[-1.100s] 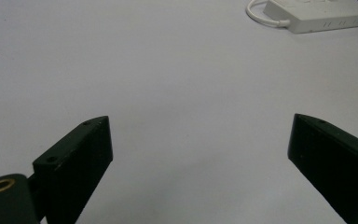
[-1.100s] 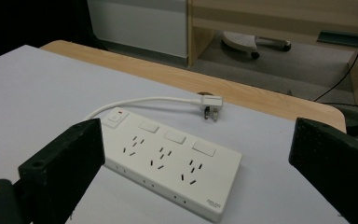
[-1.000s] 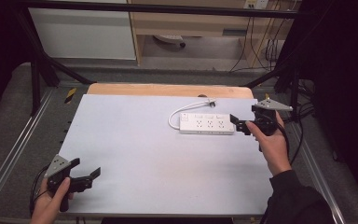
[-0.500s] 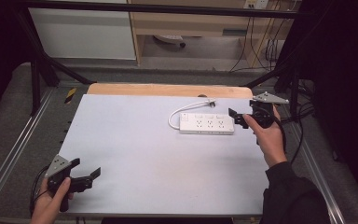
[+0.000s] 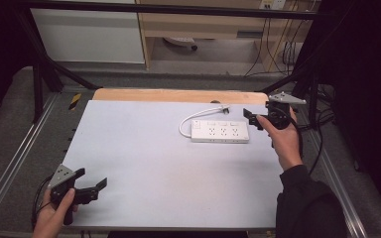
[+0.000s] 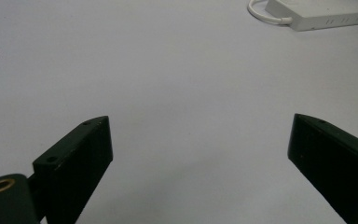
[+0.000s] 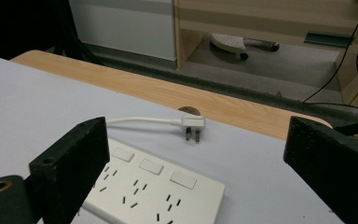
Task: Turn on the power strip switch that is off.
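A white power strip (image 5: 220, 132) with three switches lies flat on the white table (image 5: 154, 153), right of centre. Its white cable (image 5: 184, 122) loops to a plug (image 5: 224, 106) lying near the far edge. My right gripper (image 5: 256, 116) hovers at the strip's right end, open; its jaws have just been closing a little, with nothing between them. In the right gripper view the strip (image 7: 154, 191) and plug (image 7: 192, 125) lie ahead of the right gripper (image 7: 196, 142). My left gripper (image 5: 92, 177) rests open at the near left corner, far from the strip (image 6: 321, 11).
A wooden board (image 5: 178, 95) edges the table's far side. Metal rails (image 5: 15, 163) run along both sides. Beyond the table are a cabinet (image 5: 87, 34), a shelf unit and hanging cables (image 5: 278, 44).
My right hand has drifted a little toward the table's far edge, staying by the strip's right end. The left hand has kept still.
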Tool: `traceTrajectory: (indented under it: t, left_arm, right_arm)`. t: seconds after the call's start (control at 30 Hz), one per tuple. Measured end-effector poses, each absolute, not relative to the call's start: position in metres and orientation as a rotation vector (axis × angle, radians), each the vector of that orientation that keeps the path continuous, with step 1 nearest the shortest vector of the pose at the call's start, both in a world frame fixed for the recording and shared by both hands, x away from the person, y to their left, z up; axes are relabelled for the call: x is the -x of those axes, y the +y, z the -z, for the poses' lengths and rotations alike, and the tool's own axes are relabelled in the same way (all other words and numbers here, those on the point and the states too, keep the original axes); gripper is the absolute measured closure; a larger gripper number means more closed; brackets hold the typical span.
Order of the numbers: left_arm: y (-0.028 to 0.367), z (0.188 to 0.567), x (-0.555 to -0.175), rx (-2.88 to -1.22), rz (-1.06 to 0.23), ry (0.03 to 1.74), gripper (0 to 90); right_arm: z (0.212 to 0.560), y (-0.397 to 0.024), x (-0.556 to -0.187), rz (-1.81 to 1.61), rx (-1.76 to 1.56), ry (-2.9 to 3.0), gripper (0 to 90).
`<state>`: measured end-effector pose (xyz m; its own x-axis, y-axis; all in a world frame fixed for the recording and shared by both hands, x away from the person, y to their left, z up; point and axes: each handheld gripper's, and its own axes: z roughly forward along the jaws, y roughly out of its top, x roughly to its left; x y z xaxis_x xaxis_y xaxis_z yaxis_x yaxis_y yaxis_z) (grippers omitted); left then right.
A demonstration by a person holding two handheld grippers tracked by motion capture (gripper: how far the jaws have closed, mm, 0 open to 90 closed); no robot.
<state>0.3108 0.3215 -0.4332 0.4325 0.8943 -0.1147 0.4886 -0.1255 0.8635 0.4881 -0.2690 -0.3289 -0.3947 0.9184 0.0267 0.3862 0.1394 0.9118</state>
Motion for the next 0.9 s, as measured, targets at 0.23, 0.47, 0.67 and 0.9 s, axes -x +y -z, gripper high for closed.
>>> traceTrajectory:
  t: [0.23,0.47,0.67,0.9]
  left_arm:
    - [0.322,0.434,-0.311,-1.772,-0.555,1.199,6.4]
    - [0.322,0.434,-0.311,-1.771,-0.551,1.203,6.4]
    - [0.322,0.434,-0.311,-1.77,-0.552,1.203,6.4]
    - [0.323,0.434,-0.312,-1.77,-0.554,1.207,6.4]
  right_arm:
    - [0.332,-0.268,-0.499,-1.227,-1.253,1.845,21.3]
    - [0.335,-0.266,-0.509,-1.244,-1.256,1.845,31.2]
    - [0.344,-0.267,-0.52,-1.24,-1.284,1.823,41.4]
    - [0.353,-0.268,-0.528,-1.223,-1.308,1.814,46.6]
